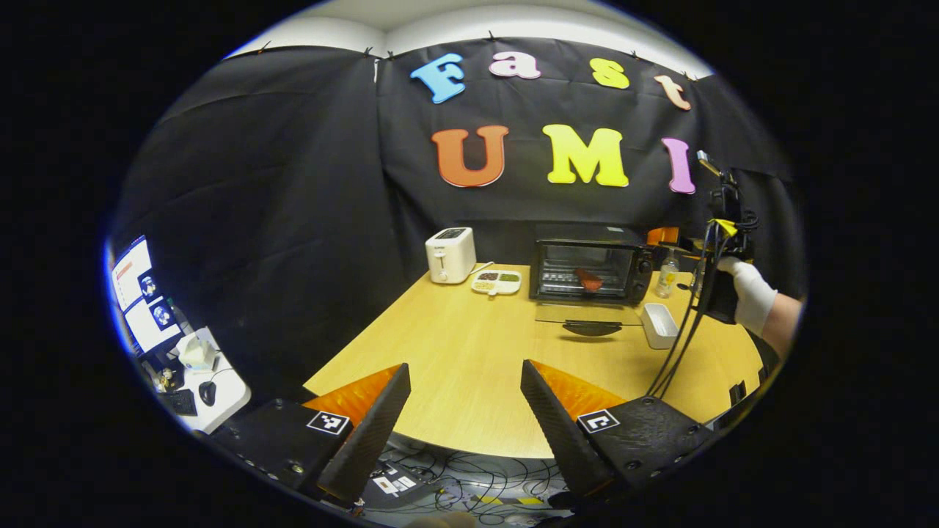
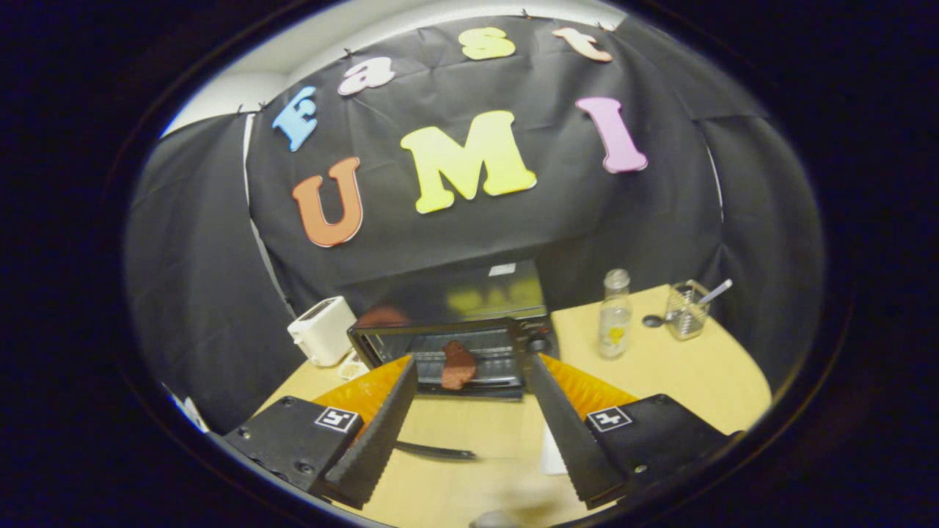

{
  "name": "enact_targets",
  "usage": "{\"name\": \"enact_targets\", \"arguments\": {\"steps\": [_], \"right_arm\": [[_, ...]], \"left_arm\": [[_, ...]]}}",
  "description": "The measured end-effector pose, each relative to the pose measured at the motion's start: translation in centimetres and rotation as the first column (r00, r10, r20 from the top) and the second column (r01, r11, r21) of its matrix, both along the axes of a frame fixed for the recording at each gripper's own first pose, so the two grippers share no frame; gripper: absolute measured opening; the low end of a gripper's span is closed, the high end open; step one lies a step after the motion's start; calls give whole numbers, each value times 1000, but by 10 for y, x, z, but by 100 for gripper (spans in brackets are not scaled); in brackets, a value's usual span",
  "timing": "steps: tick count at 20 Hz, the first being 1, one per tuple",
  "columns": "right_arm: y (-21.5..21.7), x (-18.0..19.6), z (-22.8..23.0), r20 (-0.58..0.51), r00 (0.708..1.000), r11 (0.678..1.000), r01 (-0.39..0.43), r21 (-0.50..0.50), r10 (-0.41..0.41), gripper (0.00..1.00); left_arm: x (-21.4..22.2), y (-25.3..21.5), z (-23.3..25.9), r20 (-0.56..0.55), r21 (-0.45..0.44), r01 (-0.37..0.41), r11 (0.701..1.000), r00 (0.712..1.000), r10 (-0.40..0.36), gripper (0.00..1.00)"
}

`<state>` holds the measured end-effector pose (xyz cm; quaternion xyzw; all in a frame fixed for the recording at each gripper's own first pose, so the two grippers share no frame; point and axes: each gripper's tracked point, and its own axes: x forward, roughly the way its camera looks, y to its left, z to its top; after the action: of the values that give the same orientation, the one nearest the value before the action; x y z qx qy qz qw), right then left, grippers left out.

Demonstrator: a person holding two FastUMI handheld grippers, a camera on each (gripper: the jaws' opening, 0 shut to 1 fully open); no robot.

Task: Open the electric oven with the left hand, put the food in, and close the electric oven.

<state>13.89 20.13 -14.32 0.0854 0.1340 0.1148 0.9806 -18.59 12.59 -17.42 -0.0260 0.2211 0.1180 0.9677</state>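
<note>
Pale wooden table [image 2: 660, 381]: black electric oven [image 2: 455, 356], door down, reddish-brown food [image 2: 458, 364] on its rack, mid-frame above the empty, spread right gripper [image 2: 469, 429]; left gripper [image 1: 463, 422] likewise agape.

In the right gripper view, the oven door [image 2: 440, 449] shows as a blurred dark handle between the fingers, and its glass cannot be made out. A white box [image 2: 552, 449] is mostly hidden behind the right finger. The toaster [image 2: 320, 330] is partly cut by the oven [image 2: 455, 345]. In the left gripper view, the right hand-held gripper [image 1: 722, 220] is small at the frame's edge; whether its jaws are apart cannot be told there. The divided dish [image 1: 497, 281] holds contents too small to identify. The small bottle [image 1: 667, 276] is too small to describe.
</note>
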Motion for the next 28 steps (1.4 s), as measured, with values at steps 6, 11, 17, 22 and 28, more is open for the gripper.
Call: {"name": "enact_targets", "arguments": {"steps": [6,11,17,22,28], "right_arm": [[-116,-61,29,100,995,988,0,-154,16,98],[-170,-79,9,8,991,980,-128,-150,130,98],[-225,-63,13,-22,993,986,-120,-117,118,98],[-250,-62,14,-51,999,986,-26,-163,18,98],[-238,-73,9,-112,988,978,79,-194,-102,98]], "left_arm": [[56,-72,-16,16,13,99,995,995,-100,97],[121,-142,-48,-17,8,123,992,992,-123,97],[185,-193,-108,-107,12,179,984,978,-177,97],[228,-189,-156,-161,6,230,973,961,-226,97],[270,-177,-201,-180,-39,274,961,944,-277,97]]}}
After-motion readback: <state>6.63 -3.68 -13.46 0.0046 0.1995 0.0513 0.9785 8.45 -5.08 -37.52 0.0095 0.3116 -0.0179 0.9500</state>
